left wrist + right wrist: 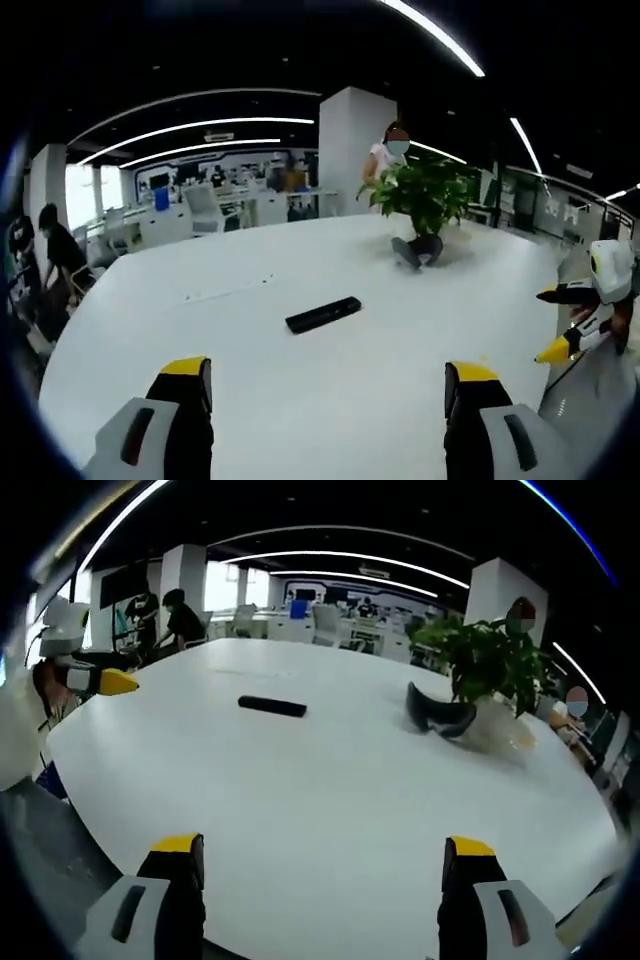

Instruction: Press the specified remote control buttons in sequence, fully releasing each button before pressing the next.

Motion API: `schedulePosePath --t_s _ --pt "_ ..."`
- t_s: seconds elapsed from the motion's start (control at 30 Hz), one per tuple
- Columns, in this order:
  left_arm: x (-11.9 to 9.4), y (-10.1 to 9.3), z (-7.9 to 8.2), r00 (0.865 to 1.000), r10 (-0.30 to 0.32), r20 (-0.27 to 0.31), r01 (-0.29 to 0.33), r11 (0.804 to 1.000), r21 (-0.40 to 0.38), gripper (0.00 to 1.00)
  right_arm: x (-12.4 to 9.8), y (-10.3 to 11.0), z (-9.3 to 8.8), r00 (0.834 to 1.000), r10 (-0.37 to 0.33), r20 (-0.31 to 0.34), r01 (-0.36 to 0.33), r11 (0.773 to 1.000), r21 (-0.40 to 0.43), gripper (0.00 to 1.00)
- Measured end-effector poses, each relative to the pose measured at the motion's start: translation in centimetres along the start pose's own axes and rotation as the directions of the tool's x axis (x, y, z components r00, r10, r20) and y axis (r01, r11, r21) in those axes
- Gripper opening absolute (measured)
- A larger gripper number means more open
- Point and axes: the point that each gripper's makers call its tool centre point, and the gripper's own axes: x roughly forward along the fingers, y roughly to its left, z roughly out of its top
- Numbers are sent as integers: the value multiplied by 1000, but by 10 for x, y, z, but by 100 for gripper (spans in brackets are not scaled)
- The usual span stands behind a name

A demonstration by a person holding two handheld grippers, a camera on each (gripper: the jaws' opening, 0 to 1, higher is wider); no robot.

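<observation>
A black remote control (323,314) lies flat on the white table (300,400), well ahead of my left gripper (328,372), whose yellow-tipped jaws stand wide apart with nothing between them. The same remote (272,706) lies far off to the upper left in the right gripper view. My right gripper (320,848) is open and empty above the table's near part (330,810). The right gripper (562,322) enters the left gripper view at the right edge. The left gripper (100,682) comes into the right gripper view from the left.
A potted green plant (425,195) stands at the table's far side with a dark curved object (415,250) at its base, also seen as the plant (490,660) and dark object (440,716). People stand or sit around: one behind the plant (388,150), one seated (60,250).
</observation>
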Motion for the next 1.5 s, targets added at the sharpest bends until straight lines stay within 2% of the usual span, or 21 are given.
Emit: schedulePosePath --t_s 0.2,0.3,0.4,0.5,0.63,0.8,0.87,1.0,1.13,1.2,1.3,1.33,1.4,1.5 --pt "-26 11 -4 996 78 37 -78 997 2 100 -3 0 5 1000 0 14 0 1000 0 99" --pt "-35 10 -6 996 84 39 -83 996 -20 100 -6 3 10 999 7 32 -7 1000 -6 99" --pt "-47 10 -10 991 128 49 -126 992 -30 100 -9 3 14 999 -13 38 13 1000 -11 99" --pt "-58 11 -24 986 165 29 -164 986 -23 100 -12 5 19 999 -7 53 6 1000 14 99" --pt "-70 7 -37 983 180 22 -179 983 -42 100 -15 5 24 996 -12 87 7 999 54 99" --pt "-84 16 -46 964 265 26 -263 963 -59 100 -17 3 24 993 -6 117 -2 998 66 99" --pt "-86 22 -46 956 292 36 -289 955 -64 100 -16 1 25 990 -20 137 12 998 57 97" --pt "-85 29 -45 947 319 45 -315 946 -79 100 -13 3 23 993 -13 119 7 999 51 97" --pt "-84 32 -53 941 338 5 -337 938 -76 100 -13 6 20 994 -10 110 8 1000 18 96" --pt "-84 32 -54 938 346 0 -345 937 -50 100 -10 10 18 995 3 96 -3 1000 1 97" --pt "-82 28 -55 943 334 -4 -334 942 -29 100 -9 12 15 997 8 77 -7 1000 -18 97" --pt "-80 27 -58 945 326 -20 -327 945 -25 100 -9 12 15 997 9 77 -8 1000 -20 96" --pt "-80 28 -63 938 341 -55 -340 940 19 100 -9 13 15 997 18 76 -17 1000 -16 96" --pt "-81 31 -61 940 340 -32 -340 940 10 100 -9 13 13 997 24 67 -23 1000 -8 96"
